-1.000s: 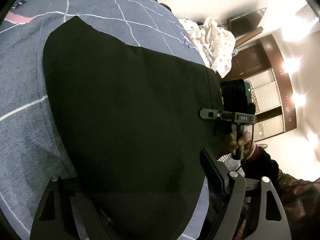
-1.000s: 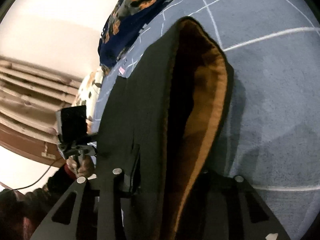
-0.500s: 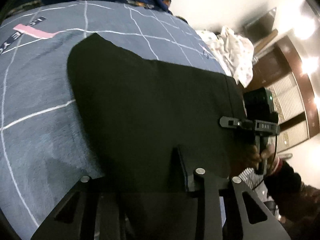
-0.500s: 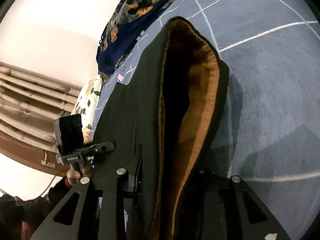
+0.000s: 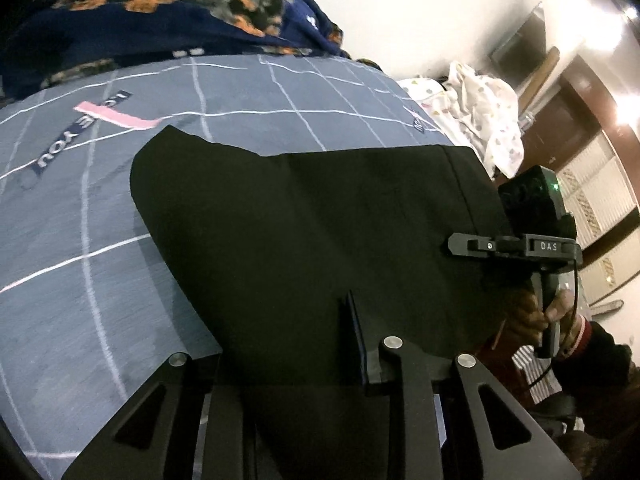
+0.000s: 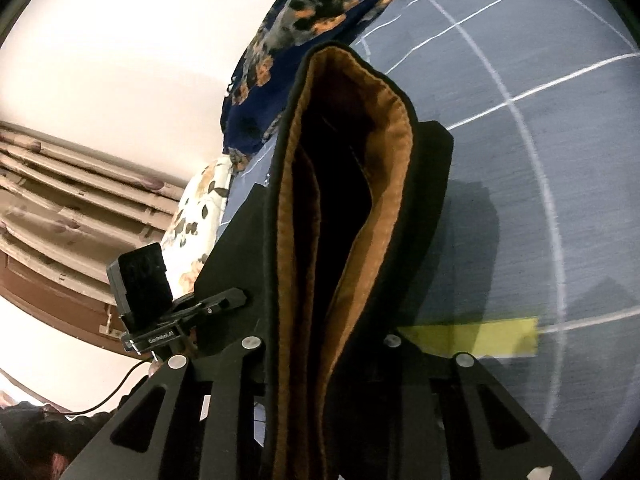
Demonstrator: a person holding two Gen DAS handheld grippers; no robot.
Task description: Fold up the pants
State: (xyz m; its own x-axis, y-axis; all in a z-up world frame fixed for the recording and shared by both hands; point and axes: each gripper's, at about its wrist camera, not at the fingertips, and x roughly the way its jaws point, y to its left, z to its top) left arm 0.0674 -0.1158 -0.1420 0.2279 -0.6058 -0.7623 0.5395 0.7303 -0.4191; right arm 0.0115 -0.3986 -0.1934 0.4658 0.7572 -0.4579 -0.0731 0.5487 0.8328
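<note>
My left gripper (image 5: pixel 304 364) and right gripper (image 6: pixel 320 372) are both clamped on the near edge of the black pants (image 5: pixel 304 216), which spread from my fingers toward twelve o'clock over the checked bedsheet (image 5: pixel 72 280). In the right view the tan-lined waistband (image 6: pixel 304 208) gapes open toward twelve. I judge the lined cloth thick, soft and droopy, so I would grip through all layers at the corners.

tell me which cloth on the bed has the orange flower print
The dark blue blanket bunched at the far end of the bed. The pants are plain black, and the bedsheet is grey-blue with white grid lines.
</note>
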